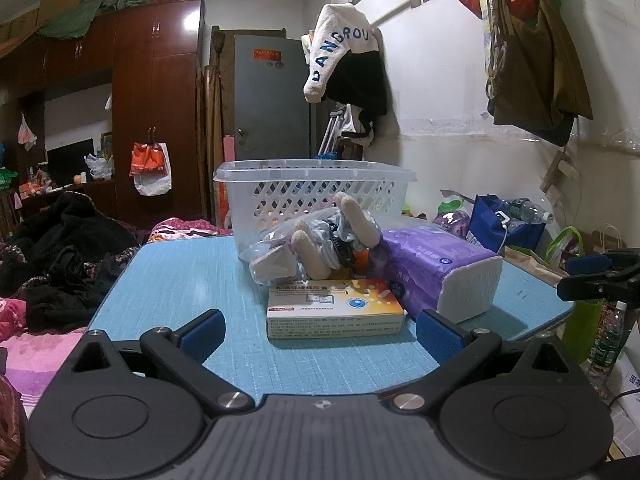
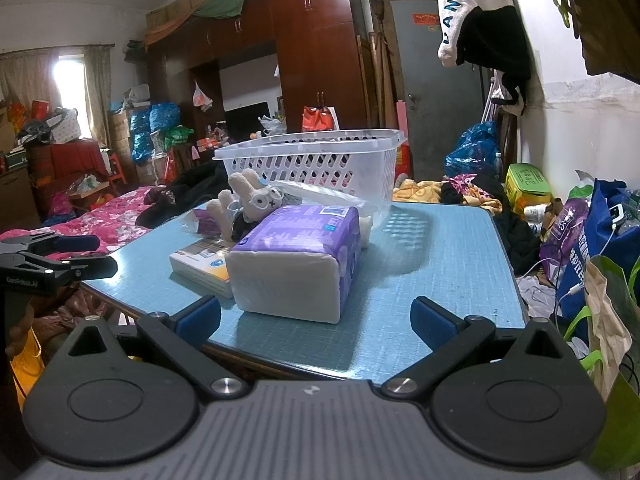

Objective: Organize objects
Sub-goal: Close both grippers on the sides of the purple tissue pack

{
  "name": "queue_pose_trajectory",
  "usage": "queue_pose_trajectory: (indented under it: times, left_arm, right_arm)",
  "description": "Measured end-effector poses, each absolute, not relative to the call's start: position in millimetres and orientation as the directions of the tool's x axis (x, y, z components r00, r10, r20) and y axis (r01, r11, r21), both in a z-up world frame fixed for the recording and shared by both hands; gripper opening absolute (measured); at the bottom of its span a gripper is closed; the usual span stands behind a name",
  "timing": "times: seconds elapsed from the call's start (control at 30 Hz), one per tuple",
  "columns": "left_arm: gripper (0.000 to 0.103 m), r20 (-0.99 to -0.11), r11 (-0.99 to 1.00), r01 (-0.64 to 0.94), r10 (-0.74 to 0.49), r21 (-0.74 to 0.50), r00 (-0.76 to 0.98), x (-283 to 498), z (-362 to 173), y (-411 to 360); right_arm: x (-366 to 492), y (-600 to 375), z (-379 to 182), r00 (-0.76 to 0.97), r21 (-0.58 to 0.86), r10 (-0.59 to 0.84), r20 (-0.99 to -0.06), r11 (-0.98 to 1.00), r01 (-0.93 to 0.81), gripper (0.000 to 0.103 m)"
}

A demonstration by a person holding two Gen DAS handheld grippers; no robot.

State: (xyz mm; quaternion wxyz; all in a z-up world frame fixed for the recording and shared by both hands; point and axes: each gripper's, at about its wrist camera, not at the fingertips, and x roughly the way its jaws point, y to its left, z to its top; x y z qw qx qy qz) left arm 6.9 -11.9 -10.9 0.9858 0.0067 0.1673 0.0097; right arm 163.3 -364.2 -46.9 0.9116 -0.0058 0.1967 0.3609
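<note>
On the blue table lie a medicine box, a purple tissue pack, a plush rabbit in a clear bag, and behind them a white plastic basket. My left gripper is open and empty, just in front of the medicine box. In the right wrist view my right gripper is open and empty, in front of the tissue pack. There the medicine box, the rabbit and the basket also show. The other gripper shows at each view's edge.
A bed with pink bedding and dark clothes lies left of the table. Bags and bottles crowd the floor to the right by the wall. A wardrobe and a door stand behind.
</note>
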Motion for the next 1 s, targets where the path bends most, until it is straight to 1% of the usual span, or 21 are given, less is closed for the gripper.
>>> queue_pose_trajectory:
  times: [0.17,0.23,0.33,0.43,0.47,0.5,0.6,0.7,0.73,0.77,0.87,0.97,1.0]
  left_arm:
    - [0.102,-0.272,0.994,-0.064,0.086,0.087,0.959,4,-12,-18]
    - [0.102,-0.256,0.993,-0.062,0.086,0.101,0.963,4,-12,-20]
    - [0.103,-0.24,0.993,-0.036,0.063,0.117,0.969,7,-11,-20]
    - [0.103,-0.206,0.993,-0.021,0.045,0.118,0.978,15,-12,-16]
    - [0.103,-0.212,0.993,-0.018,0.042,0.113,0.976,20,-13,-15]
    - [0.103,-0.237,0.995,-0.02,0.044,0.101,0.971,26,-15,-12]
    - [0.103,-0.271,0.998,-0.035,0.046,0.047,0.961,34,-21,-3]
    - [0.103,-0.251,0.998,-0.029,0.04,0.048,0.967,30,-23,-3]
    - [0.103,-0.244,0.999,-0.006,0.017,0.048,0.97,28,-23,-4]
    - [0.103,-0.243,0.999,0.021,-0.011,0.039,0.97,26,-22,-6]
    - [0.103,-0.234,0.994,0.095,-0.078,0.06,0.969,26,-23,-20]
    - [0.102,-0.237,0.987,0.117,-0.088,0.111,0.968,37,-30,-38]
    - [0.099,-0.244,0.984,0.142,-0.112,0.109,0.963,43,-32,-43]
  right_arm:
    - [164,-368,-50,0.737,0.078,0.61,-0.293,0.783,-0.617,0.103]
    - [166,-368,-51,0.754,0.063,0.597,-0.273,0.794,-0.605,0.103]
    - [175,-373,-54,0.764,0.098,0.589,-0.264,0.804,-0.586,0.103]
    - [184,-382,-57,0.714,0.188,0.656,-0.247,0.755,-0.629,0.103]
    - [186,-385,-59,0.686,0.206,0.689,-0.233,0.725,-0.658,0.103]
    - [188,-385,-60,0.661,0.207,0.715,-0.228,0.699,-0.684,0.103]
    - [184,-376,-65,0.675,0.139,0.696,-0.244,0.714,-0.686,0.103]
    - [178,-378,-70,0.695,0.106,0.704,-0.144,0.71,-0.697,0.103]
    - [176,-379,-71,0.714,0.102,0.692,-0.11,0.722,-0.684,0.103]
    - [176,-379,-72,0.72,0.098,0.686,-0.101,0.728,-0.679,0.103]
    - [185,-376,-72,0.673,0.106,0.717,-0.184,0.695,-0.711,0.103]
    - [195,-374,-77,0.647,0.108,0.738,-0.189,0.671,-0.734,0.103]
    - [200,-374,-79,0.625,0.112,0.756,-0.193,0.65,-0.752,0.103]
